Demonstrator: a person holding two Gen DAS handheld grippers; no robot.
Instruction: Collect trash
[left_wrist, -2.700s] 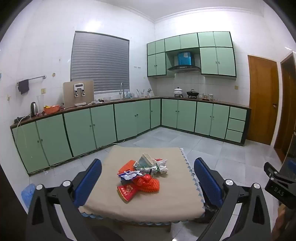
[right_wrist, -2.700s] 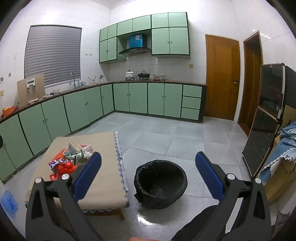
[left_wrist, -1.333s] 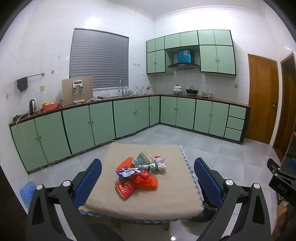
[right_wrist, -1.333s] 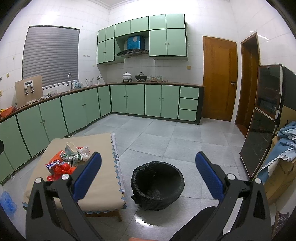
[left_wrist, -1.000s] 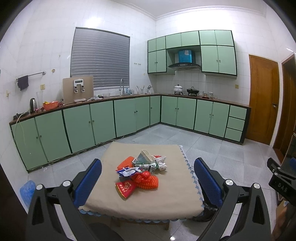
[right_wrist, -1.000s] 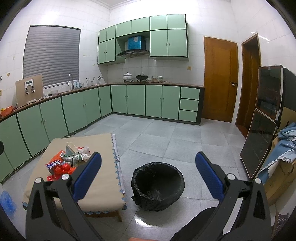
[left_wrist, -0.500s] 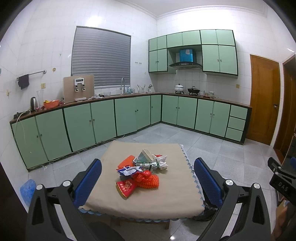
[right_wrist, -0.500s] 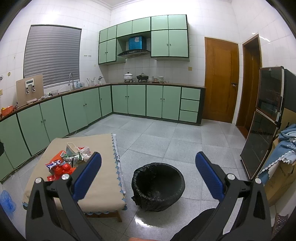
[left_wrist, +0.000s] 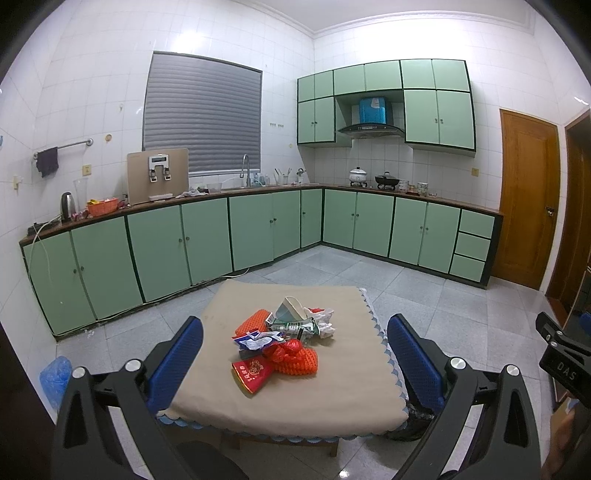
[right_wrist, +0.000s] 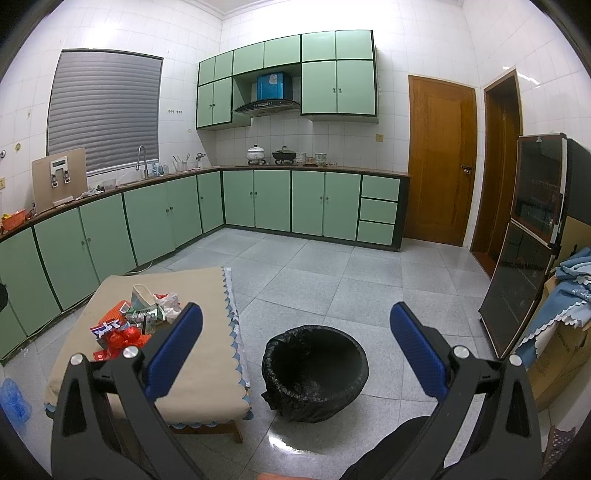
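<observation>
A pile of trash (left_wrist: 283, 339) lies in the middle of a low table with a beige cloth (left_wrist: 332, 395): red and orange wrappers, a blue-white packet, a green-white carton, crumpled white paper. It also shows in the right wrist view (right_wrist: 136, 321). A bin lined with a black bag (right_wrist: 315, 373) stands on the floor right of the table. My left gripper (left_wrist: 295, 356) is open and empty, held before the table facing the pile. My right gripper (right_wrist: 295, 347) is open and empty, above the floor facing the bin.
Green cabinets (left_wrist: 207, 240) run along the far walls with a counter, sink and stove. Wooden doors (right_wrist: 439, 162) are at the right. A dark glass cabinet (right_wrist: 528, 236) and a box with blue cloth (right_wrist: 565, 295) stand at the far right. A blue bag (left_wrist: 55, 373) lies on the floor at the left.
Both views have shifted only slightly; the grippers stay open and empty and the trash pile has not moved.
</observation>
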